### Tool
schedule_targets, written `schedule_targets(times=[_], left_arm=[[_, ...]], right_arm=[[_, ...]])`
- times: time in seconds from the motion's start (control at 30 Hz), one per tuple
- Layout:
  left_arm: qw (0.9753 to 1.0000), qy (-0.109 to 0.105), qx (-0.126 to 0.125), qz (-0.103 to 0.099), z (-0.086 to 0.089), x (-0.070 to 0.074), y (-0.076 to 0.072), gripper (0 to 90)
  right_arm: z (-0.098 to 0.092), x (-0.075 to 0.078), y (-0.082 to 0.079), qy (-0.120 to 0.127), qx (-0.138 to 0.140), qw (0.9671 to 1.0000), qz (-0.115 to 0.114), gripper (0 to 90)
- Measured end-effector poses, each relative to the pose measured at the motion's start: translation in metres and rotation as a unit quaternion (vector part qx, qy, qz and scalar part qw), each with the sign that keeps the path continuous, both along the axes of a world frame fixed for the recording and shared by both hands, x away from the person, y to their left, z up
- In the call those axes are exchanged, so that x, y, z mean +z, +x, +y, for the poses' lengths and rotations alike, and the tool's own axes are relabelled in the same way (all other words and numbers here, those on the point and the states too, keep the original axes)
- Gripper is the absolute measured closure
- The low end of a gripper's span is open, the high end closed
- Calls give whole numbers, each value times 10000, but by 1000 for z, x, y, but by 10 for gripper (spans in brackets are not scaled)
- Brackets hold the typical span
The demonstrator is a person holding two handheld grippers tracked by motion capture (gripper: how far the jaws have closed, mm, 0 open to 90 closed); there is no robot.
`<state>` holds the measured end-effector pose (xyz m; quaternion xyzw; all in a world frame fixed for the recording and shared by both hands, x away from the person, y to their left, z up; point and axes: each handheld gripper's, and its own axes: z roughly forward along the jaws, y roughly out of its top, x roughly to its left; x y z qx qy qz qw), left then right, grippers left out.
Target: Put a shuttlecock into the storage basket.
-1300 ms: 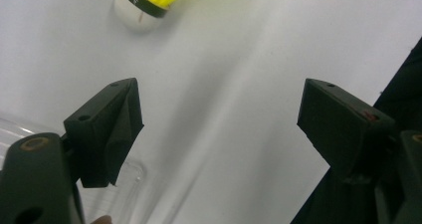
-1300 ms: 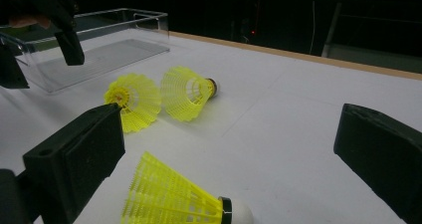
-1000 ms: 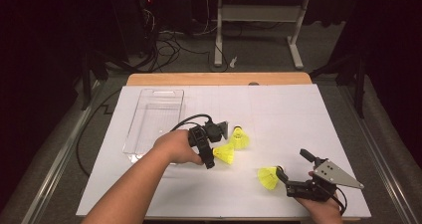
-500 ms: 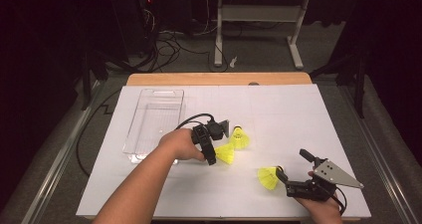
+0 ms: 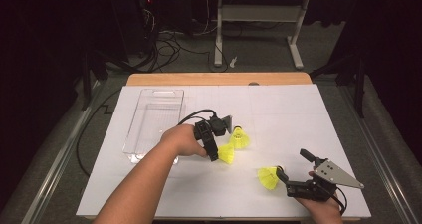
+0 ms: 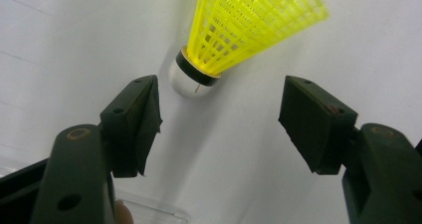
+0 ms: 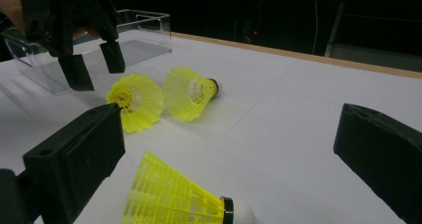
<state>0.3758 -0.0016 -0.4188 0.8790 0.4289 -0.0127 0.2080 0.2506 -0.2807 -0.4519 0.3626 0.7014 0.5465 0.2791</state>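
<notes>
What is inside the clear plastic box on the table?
The clear plastic box looks empty: through its walls I see its ribbed floor and the white sheet beneath. Its near right corner is covered by the left hand, so that part cannot be checked.

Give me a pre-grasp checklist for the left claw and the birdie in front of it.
1. Left claw open: ok, jaws spread wide.
2. Birdie lined up between the jaws: not ok, its white tip sits just beyond the jaw ends, nearer one jaw.
3. Birdie lying loose on the white sheet: ok.
4. Second birdie clear of the closing path: cannot tell, it lies very close.
5. Clear bin free to receive: ok.
6. Right claw out of the way: ok, by the third birdie.
</notes>
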Motion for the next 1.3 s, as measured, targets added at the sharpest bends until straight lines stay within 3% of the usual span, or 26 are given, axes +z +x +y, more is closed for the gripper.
schedule_targets(times=[0.13,0.67,0.9,1.3], left_arm=[[9999,-58,79,24,1,1,3,329],[9999,148,-54,61,-7,-21,4,363],[9998,214,-19,52,-6,-32,6,415],[9995,308,53,-72,-5,-33,6,550]], right_arm=[[0,0,0,3,6,10000,-5,3],[-2,0,-1,25,2,10000,8,5],[-3,0,-1,27,5,10000,9,7],[-3,0,-1,31,-4,10000,11,8]])
